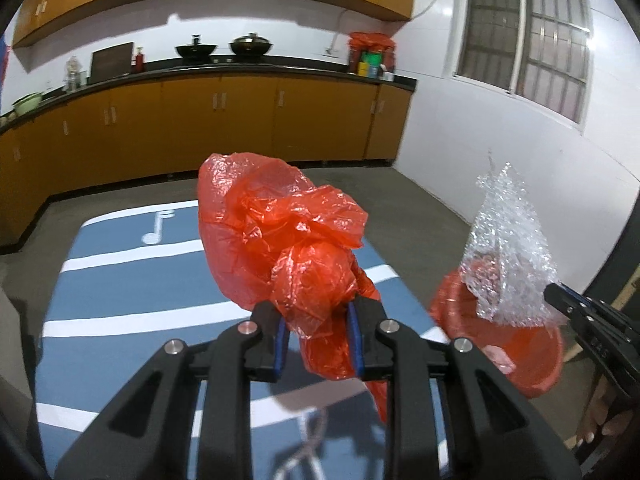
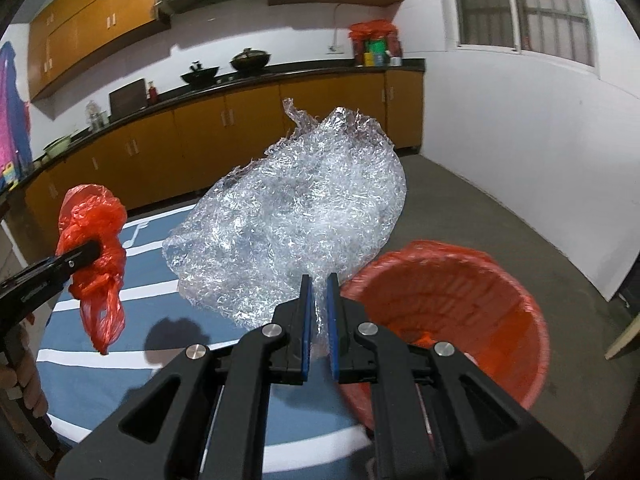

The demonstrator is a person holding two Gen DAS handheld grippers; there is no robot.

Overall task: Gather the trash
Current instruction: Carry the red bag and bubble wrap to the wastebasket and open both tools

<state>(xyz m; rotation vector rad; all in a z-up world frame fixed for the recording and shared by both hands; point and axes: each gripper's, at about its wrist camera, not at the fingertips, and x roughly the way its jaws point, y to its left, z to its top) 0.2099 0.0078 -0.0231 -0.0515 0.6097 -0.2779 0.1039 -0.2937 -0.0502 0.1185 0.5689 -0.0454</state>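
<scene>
Over blue mat (image 1: 120,312): L tongs (image 1: 318,320) clenching red bag (image 1: 280,232), R tongs (image 2: 318,312) clenching clear wrap (image 2: 296,208).

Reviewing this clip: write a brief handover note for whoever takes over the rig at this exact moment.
Left gripper: shut on the crumpled red plastic bag, held up over the blue table.
Right gripper: shut on the clear plastic wrap, also lifted.
Red-lined bin: beside the table, below and right of the wrap.
Done: both pieces picked up.
Left: drop both into the bin.
</scene>
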